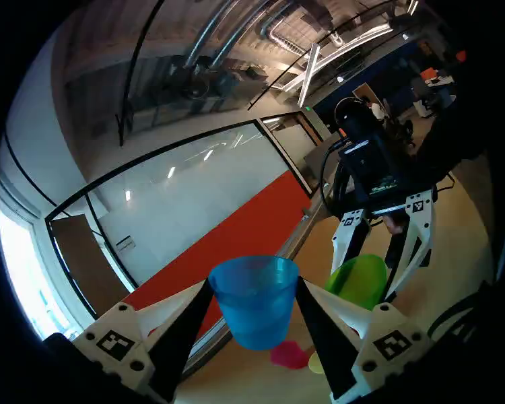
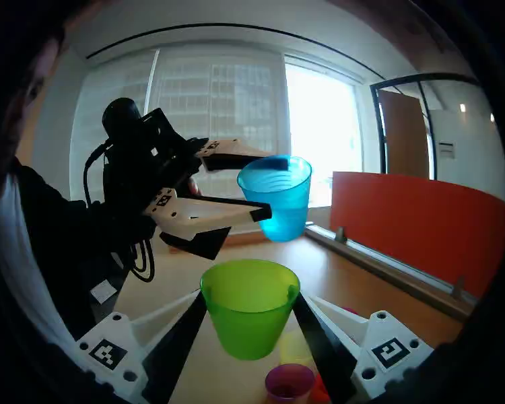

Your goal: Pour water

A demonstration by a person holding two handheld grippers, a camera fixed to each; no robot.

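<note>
A translucent blue cup [image 1: 254, 310] sits between the fingers of my left gripper [image 1: 254, 286], which is shut on it. In the right gripper view the blue cup [image 2: 276, 195] hangs nearly upright in the air, above and beyond the green cup, with the left gripper [image 2: 266, 185] clamping its sides. Its lower half looks darker, as if holding liquid. My right gripper [image 2: 250, 296] is shut on an open green cup [image 2: 250, 316] over the wooden table [image 2: 340, 283]. The left gripper view shows that green cup [image 1: 359, 279] in the right gripper [image 1: 363, 283], farther off.
A purple cup [image 2: 289, 384] and a yellow item [image 2: 294, 347] stand on the table just below the green cup. A pink item [image 1: 289, 355] lies on the table too. An orange divider panel [image 2: 421, 222] runs along the table's far edge. A person in dark sleeves [image 2: 57, 236] stands at the left.
</note>
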